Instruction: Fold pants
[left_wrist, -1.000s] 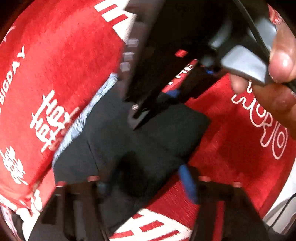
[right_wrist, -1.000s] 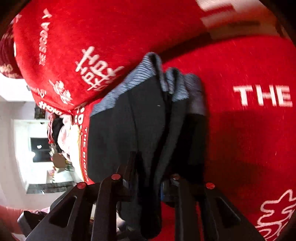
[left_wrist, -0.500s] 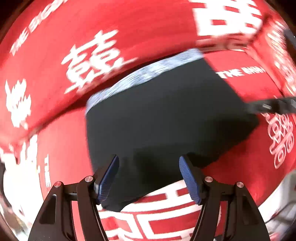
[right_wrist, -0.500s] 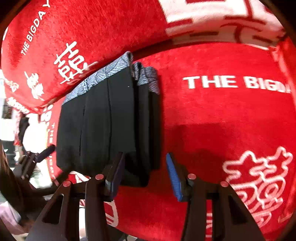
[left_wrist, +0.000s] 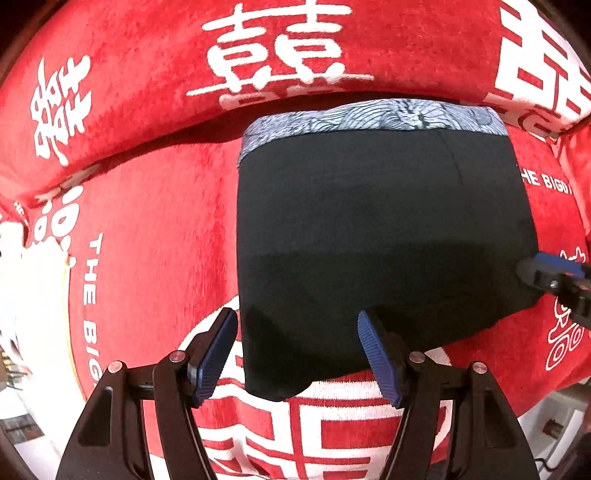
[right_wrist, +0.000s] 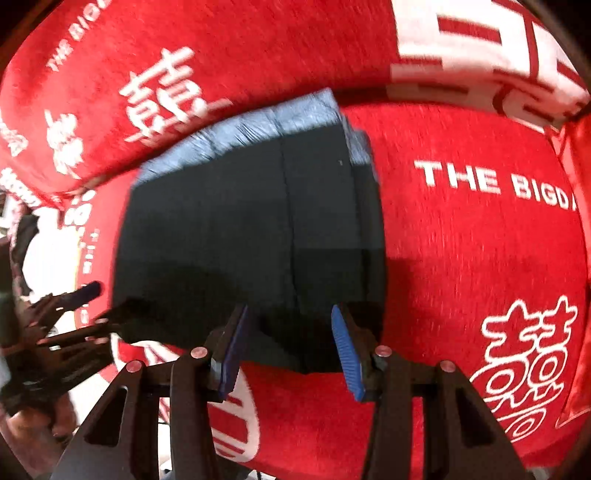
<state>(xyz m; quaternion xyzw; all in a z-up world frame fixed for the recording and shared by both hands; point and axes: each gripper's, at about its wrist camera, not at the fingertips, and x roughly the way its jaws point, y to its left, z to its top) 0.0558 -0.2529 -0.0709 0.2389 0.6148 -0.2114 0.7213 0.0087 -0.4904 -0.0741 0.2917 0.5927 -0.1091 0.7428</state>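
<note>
Both grippers have let go; folded pants (left_wrist: 380, 236) lie flat beyond left fingers (left_wrist: 218, 354) and right fingers (right_wrist: 343, 350), spread empty.

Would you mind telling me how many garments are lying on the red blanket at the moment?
1. A single pair of black pants, folded flat with its grey patterned waistband at the far edge, lies mid-blanket on the red blanket, ahead of both open grippers. Anything beyond the frame edges could be hidden.
</note>
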